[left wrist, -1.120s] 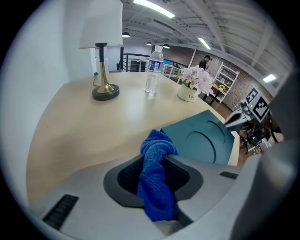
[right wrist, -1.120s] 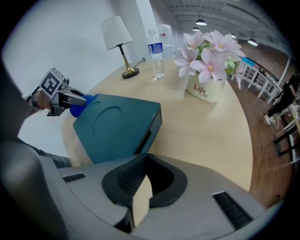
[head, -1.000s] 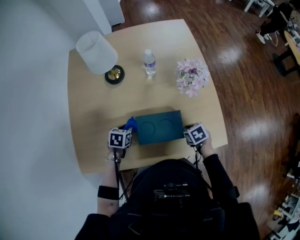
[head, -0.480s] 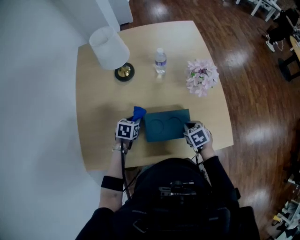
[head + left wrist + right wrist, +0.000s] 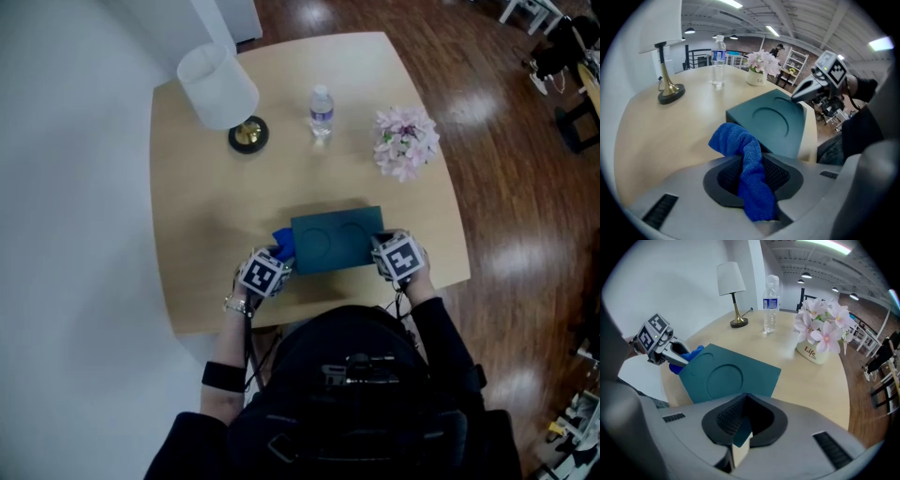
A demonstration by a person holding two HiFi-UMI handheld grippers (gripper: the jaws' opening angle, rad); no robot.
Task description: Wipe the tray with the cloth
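Cloth is clamped in left tongs beside the tray. Tray corner is gripped by right tongs.

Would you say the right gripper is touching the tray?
Touching: in the right gripper view, the right gripper clamps a corner of the tray.

Head cam sits above the person and looks almost straight down, so the whole table fits in the upper half of the frame, dark shoulders filling the bottom. The two gripper views are way closer, low over the tabletop, each peeking out past its own jaws at the bottom edge. They face across the tray from opposite ends. The left gripper view catches the right gripper upper right, and the right gripper view catches the left gripper mid left. All three share the tray, lamp, bottle and flowers.
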